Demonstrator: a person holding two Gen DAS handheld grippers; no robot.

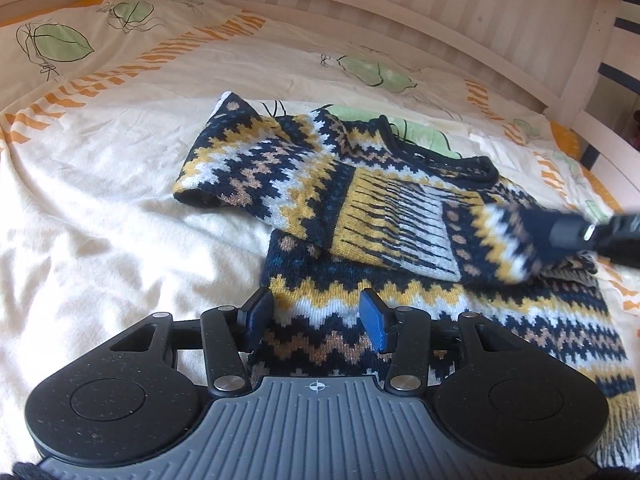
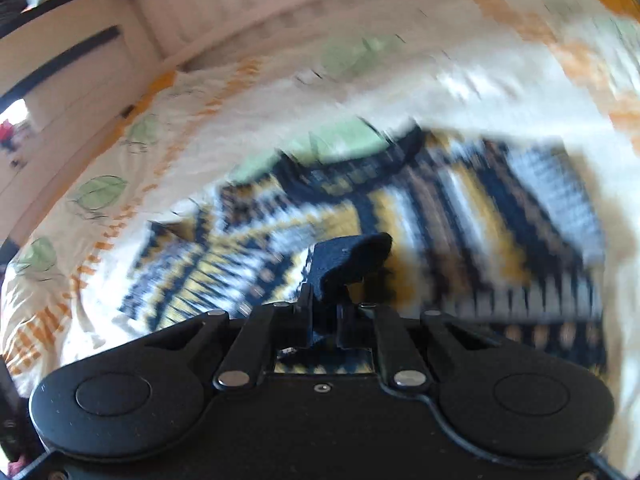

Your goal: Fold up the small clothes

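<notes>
Your left gripper gapes over the navy-and-mustard zigzag knitted sweater; right gripper clenches its sleeve cuff at three o'clock—lay it across.

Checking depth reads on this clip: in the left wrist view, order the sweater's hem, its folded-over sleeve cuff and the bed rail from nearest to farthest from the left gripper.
1. Sweater's hem: directly between the left gripper's open fingers.
2. Folded-over sleeve cuff: ahead, to the left.
3. Bed rail: far back, beyond the bedding.
</notes>
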